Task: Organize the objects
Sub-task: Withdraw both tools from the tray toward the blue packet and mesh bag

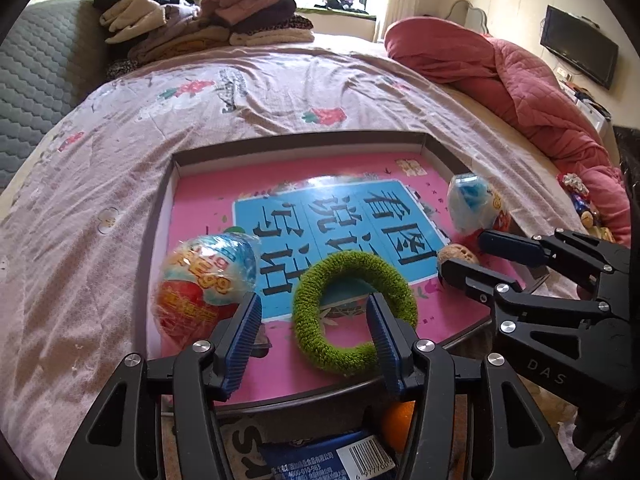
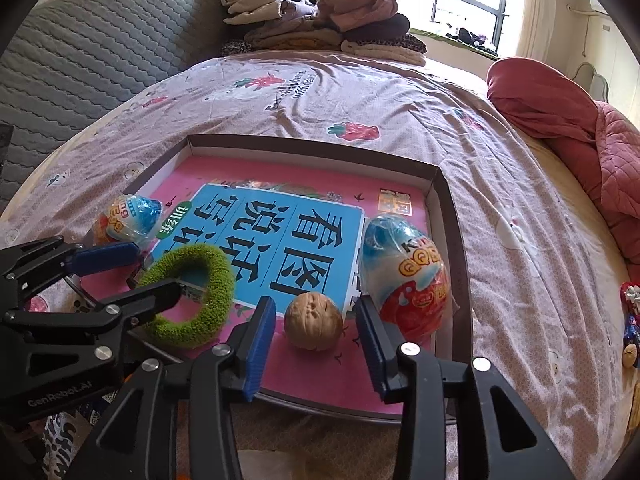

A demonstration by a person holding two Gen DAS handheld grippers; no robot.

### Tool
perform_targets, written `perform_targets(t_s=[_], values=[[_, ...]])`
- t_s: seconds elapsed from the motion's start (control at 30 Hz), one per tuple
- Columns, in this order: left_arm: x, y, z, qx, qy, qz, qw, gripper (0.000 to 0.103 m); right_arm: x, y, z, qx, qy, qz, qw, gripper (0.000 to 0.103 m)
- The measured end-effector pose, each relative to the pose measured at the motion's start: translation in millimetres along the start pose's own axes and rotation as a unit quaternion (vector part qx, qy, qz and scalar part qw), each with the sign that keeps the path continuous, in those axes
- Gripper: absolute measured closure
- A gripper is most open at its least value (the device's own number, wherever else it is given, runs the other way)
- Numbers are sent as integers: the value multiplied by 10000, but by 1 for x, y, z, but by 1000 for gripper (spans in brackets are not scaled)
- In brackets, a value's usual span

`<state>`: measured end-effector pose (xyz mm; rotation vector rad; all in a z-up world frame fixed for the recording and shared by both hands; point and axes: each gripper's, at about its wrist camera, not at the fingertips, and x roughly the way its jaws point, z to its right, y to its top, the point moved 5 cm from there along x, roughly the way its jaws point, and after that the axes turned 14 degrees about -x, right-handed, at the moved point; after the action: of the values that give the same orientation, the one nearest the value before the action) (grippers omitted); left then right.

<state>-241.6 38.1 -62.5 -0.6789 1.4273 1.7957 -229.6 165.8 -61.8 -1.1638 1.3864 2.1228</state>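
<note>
Four items already sit in the shallow box (image 2: 448, 216) on the bed (image 2: 360, 92): two wrapped eggs, green ring (image 1: 352, 312), walnut (image 2: 315, 322); left tool (image 1: 314, 332) and right tool (image 2: 316, 344) gape, holding nothing; leftover bits (image 2: 630, 320) on the bed's right edge likely remain.

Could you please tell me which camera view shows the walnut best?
The right wrist view: the walnut lies whole and close, in the tray. In the left wrist view only part of it peeks out behind the other gripper's finger.

two wrapped toy eggs, left (image 2: 127, 220) and right (image 2: 408, 276) of the claws; one green ring (image 2: 188, 300); one walnut (image 2: 314, 322); one shallow box (image 2: 446, 208).
</note>
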Motion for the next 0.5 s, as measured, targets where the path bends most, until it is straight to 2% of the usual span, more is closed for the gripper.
perform_targets(t_s=[0.17,0.27,0.5], values=[[-12,4,-1,-15,17,116,9999,43,-7,4,3,21,-37,111,9999,58],[-19,5,-2,-40,30,173,9998,36,-13,7,4,31,-44,206,9998,56],[-33,5,-3,-68,105,325,9994,32,-27,13,3,30,-39,400,9992,53]])
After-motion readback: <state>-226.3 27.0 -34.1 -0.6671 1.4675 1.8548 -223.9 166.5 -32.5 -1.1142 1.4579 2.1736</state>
